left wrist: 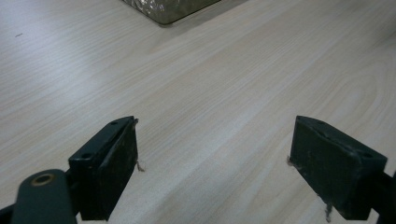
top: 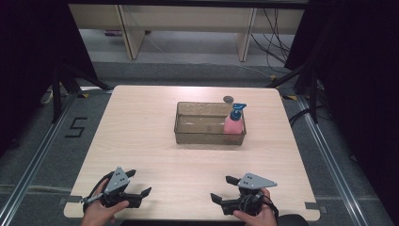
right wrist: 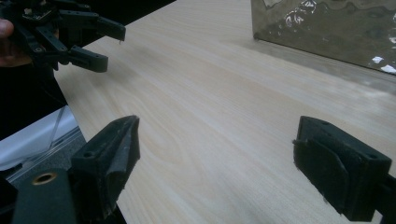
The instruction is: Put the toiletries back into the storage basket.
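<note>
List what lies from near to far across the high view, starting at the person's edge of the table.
Left tongs and right tongs level at the near edge → clear bin → pink soap bottle in the bin's right end → small round dark object behind the bin.

A black "5" (top: 76,127) is marked on the grey floor (top: 37,136) left of the table

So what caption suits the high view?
Two open grippers, left and right, wait before a clear bin holding a pink bottle.
</note>
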{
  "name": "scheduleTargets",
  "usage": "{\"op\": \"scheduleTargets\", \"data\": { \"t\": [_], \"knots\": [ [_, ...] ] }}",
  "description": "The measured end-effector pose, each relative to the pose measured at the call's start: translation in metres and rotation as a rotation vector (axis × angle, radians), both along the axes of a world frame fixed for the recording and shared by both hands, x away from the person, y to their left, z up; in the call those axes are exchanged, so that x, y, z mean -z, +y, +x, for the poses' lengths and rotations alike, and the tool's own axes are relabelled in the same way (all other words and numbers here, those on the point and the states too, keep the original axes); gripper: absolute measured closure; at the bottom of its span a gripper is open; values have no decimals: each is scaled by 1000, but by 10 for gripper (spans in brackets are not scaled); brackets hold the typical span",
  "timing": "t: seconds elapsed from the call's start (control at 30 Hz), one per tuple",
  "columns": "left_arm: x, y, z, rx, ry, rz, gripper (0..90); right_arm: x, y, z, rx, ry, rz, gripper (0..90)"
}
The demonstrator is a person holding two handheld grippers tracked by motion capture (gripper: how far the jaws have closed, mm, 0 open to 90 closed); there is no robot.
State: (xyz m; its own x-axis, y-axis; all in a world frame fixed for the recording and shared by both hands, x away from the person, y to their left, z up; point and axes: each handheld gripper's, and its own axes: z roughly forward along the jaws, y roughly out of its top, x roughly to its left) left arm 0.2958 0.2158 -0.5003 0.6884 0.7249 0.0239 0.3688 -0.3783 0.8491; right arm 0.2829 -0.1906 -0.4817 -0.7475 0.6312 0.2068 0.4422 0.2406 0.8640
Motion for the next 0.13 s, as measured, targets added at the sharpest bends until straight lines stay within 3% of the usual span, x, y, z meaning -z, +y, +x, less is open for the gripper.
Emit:
{"op": "scheduleTargets", "data": {
  "t": [0.13],
  "knots": [
    [0, 0, 0, 1, -4, -4, 148, 0, 0, 0, 1, -2, -1, 155]
  ]
}}
